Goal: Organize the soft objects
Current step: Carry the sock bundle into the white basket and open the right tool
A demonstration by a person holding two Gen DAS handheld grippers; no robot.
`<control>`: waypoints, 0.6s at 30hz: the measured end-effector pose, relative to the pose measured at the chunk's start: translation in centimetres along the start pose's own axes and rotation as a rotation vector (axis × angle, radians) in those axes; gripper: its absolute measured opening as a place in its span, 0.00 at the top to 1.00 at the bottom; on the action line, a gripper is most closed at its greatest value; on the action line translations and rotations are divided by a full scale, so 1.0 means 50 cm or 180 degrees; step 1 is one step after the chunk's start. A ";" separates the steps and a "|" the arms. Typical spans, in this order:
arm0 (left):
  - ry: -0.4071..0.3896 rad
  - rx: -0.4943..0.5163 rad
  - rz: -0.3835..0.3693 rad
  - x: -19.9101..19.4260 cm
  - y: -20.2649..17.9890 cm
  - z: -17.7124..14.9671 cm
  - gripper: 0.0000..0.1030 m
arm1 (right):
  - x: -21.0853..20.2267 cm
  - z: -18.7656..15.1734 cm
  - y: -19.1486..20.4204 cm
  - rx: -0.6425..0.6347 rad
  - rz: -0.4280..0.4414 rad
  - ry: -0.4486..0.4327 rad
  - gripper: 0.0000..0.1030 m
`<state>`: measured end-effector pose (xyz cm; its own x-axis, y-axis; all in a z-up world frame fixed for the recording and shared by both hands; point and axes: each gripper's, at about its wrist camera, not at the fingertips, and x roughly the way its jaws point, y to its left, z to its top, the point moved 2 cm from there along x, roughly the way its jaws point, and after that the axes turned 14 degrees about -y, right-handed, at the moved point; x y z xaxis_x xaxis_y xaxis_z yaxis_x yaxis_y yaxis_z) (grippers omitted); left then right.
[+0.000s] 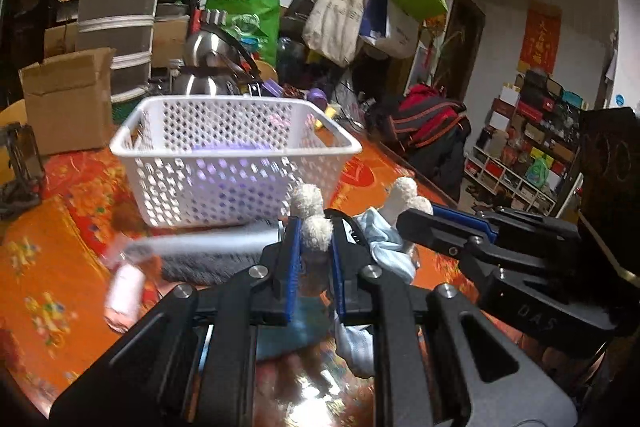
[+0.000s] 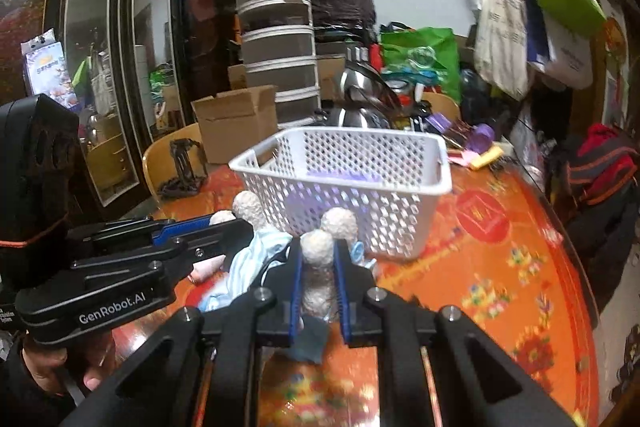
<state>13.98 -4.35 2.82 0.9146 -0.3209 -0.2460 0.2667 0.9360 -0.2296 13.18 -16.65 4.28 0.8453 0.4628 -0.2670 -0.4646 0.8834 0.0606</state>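
A white perforated basket (image 1: 224,163) (image 2: 360,187) stands on the orange table, with a purple soft item (image 1: 228,151) inside. My left gripper (image 1: 316,239) is shut on a soft toy's cream fuzzy limb (image 1: 308,203). My right gripper (image 2: 318,259) is shut on another cream limb (image 2: 340,223) of the same toy. The toy's light blue cloth body (image 1: 386,243) (image 2: 256,259) hangs between the two grippers, just in front of the basket. Each gripper shows in the other's view: the right (image 1: 416,215), the left (image 2: 224,223).
A grey fuzzy item (image 1: 208,255) and a pink item (image 1: 124,291) lie on the table left of my left gripper. A cardboard box (image 1: 68,99), a steel kettle (image 1: 212,67) and clutter stand behind the basket. The table edge (image 2: 576,251) runs along the right.
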 end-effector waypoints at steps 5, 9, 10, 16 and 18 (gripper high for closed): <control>-0.0036 -0.0054 0.0077 0.011 0.035 0.092 0.88 | 0.058 0.093 0.006 -0.0064 0.0052 0.0001 0.87; 0.0022 -0.0171 0.0088 0.057 0.069 0.183 0.88 | 0.134 0.174 -0.009 -0.0090 0.0003 0.0067 0.88; 0.0018 -0.0178 0.0096 0.070 0.076 0.206 0.88 | 0.153 0.188 -0.016 -0.0083 -0.0012 0.0086 0.88; 0.0115 -0.0286 0.0194 0.179 0.136 0.333 0.88 | 0.288 0.252 -0.092 0.0124 -0.0088 0.0276 0.88; 0.0159 -0.0273 0.0266 0.225 0.154 0.363 0.88 | 0.336 0.249 -0.119 0.0220 -0.0122 0.0362 0.88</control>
<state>31.87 1.86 15.38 0.9156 -0.2512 -0.3139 0.1613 0.9447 -0.2854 33.45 -13.21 11.40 0.8249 0.4209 -0.3774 -0.4100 0.9050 0.1132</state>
